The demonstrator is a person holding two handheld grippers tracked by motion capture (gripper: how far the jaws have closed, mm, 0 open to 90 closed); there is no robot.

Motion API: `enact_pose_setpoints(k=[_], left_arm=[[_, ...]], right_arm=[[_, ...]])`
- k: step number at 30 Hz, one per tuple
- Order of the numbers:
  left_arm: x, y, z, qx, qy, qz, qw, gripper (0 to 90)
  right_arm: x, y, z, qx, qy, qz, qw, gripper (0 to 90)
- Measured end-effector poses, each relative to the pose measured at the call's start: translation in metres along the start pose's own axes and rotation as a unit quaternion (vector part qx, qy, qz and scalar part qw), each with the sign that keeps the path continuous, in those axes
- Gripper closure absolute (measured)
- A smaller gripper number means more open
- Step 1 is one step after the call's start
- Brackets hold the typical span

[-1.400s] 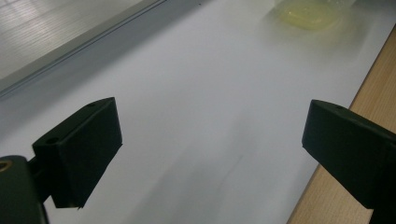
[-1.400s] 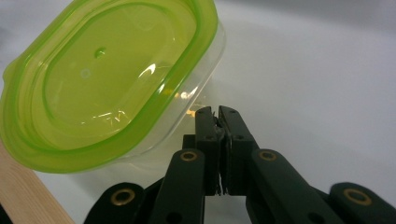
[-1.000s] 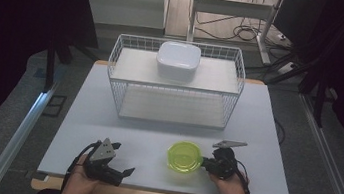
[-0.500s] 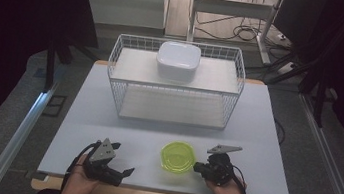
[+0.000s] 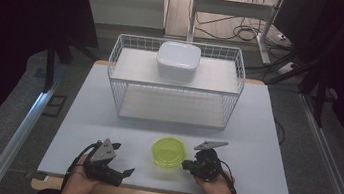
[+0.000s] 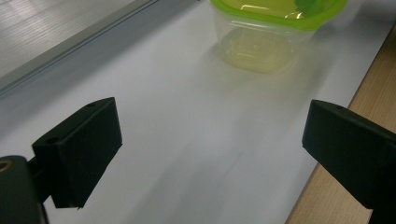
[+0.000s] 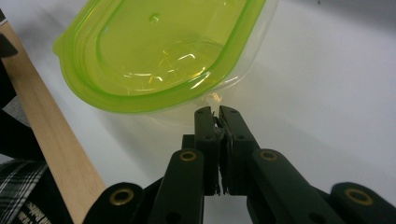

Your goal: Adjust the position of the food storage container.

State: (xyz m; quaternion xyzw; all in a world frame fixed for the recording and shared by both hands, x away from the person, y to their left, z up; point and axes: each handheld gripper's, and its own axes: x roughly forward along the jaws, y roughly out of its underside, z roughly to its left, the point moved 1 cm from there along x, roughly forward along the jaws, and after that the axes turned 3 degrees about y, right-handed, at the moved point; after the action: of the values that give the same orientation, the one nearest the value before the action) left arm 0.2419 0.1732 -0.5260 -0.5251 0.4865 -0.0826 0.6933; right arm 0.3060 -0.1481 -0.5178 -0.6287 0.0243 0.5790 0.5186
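While the right hand-held gripper (image 5: 190, 167) pinches the tub (image 5: 169, 151) rim, jaws together, tub between both grippers, a thin grip could slip; left hand-held gripper (image 5: 118, 174) gapes apart

White lidded box (image 5: 178, 61) atop wire rack (image 5: 118, 65)

High view: table (image 5: 106, 118) brightly lit, surroundings dark. Gripper views: soft focus, glare on green lid (image 7: 159, 51), perhaps motion blur.

Wire basket (image 5: 173, 108) blocks table's far half; near strip open except green-lidded container (image 5: 169, 151) mid-front.
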Motion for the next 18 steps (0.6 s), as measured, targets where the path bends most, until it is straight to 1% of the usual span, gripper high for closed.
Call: enact_pose_setpoints(k=[5, 9, 13, 15, 17, 18], left_arm=[[0.0, 0.0, 0.0, 0.0, 0.0, 0.0, 1.0, 4.4], [0.0, 0.0, 0.0, 0.0, 0.0, 0.0, 1.0, 4.4], [-0.001, 0.0, 0.001, 0.0, -0.001, 0.003, 1.0, 4.3], [-0.001, 0.001, 0.001, -0.003, -0.001, 0.007, 1.0, 4.3], [0.0, 0.001, 0.002, -0.008, -0.001, 0.011, 0.9999, 4.2], [0.0, 0.002, 0.003, -0.011, 0.001, 0.013, 0.9999, 4.1]], right_arm=[[0.007, -0.011, 0.001, -0.011, 0.0, 0.001, 0.9999, 86.4], [0.009, -0.011, 0.001, -0.014, 0.004, 0.0, 0.9999, 85.9], [0.0, -0.006, -0.005, -0.022, 0.027, -0.008, 0.9994, 76.3], [-0.006, -0.003, -0.007, -0.027, 0.029, -0.008, 0.9992, 70.0], [-0.012, 0.0, -0.009, -0.037, 0.043, -0.012, 0.9983, 62.7], [-0.015, 0.001, -0.01, -0.041, 0.045, -0.013, 0.9981, 59.2]])
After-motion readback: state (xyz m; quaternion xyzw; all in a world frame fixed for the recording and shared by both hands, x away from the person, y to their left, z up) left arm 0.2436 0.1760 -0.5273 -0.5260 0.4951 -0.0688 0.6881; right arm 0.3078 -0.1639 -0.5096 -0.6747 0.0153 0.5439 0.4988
